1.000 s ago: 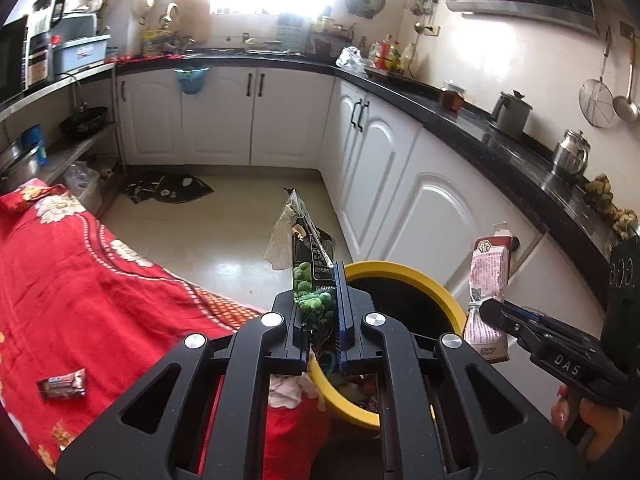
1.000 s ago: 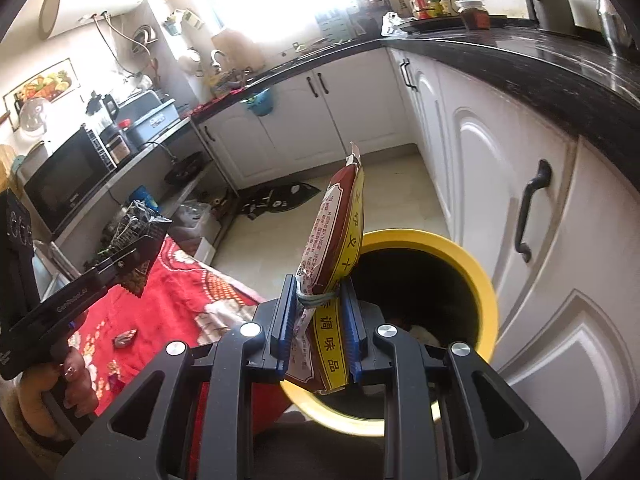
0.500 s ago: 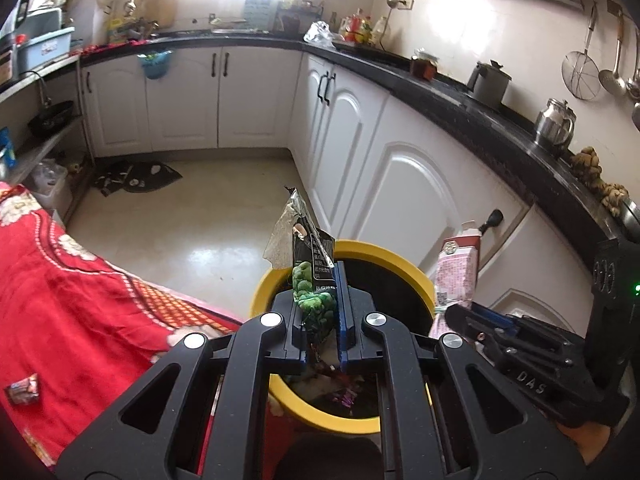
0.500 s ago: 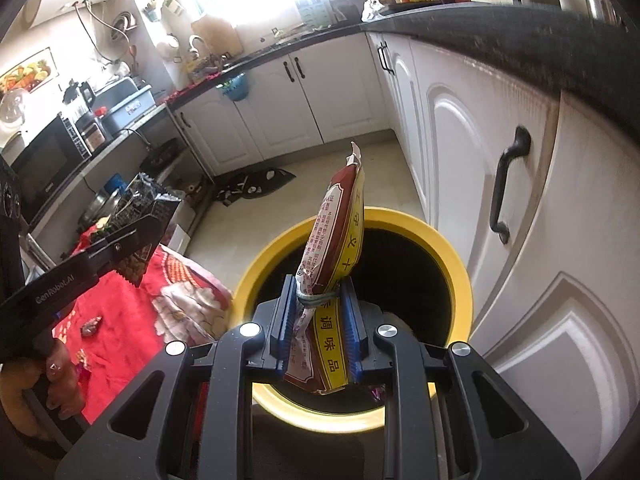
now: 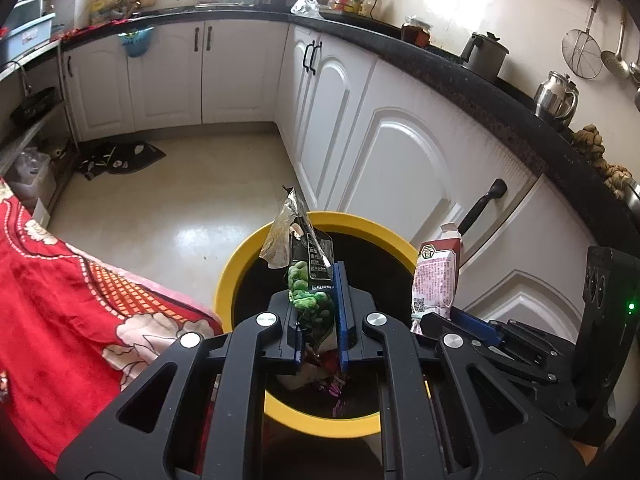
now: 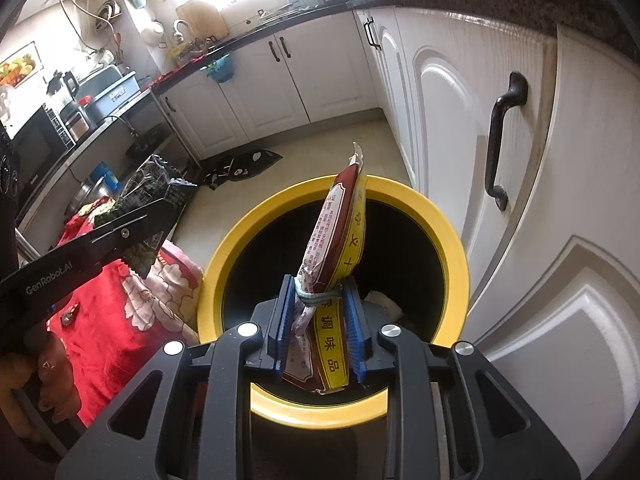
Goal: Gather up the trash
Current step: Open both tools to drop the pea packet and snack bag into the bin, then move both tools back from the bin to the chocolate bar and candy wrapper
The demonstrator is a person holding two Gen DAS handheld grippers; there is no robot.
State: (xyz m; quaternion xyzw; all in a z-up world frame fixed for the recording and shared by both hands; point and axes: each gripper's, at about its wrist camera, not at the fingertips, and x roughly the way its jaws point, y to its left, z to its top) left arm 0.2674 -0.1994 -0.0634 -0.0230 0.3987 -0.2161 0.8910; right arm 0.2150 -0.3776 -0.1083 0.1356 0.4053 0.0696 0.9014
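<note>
Over bin (image 5: 240, 264) mouth: left gripper (image 5: 318, 320) clenching green packet (image 5: 308, 280), right gripper (image 6: 320, 320) clenching red sachet (image 6: 340, 240). Both wrappers standing upright along fingers, hanging directly above opening. Bin lying straight below; release looking sufficient. Beyond: red cloth (image 5: 60, 300), cabinets (image 5: 400, 160).

Both grippers are matte black plastic with triangular cut-outs, round silver screws and blue ribbed pads (image 6: 282, 320). The left gripper (image 6: 156, 216) carries white "GenRobot.AI" lettering on its side. The right gripper's (image 5: 436, 320) black body shows one small green light. The hand (image 6: 36, 376) has bare skin.
</note>
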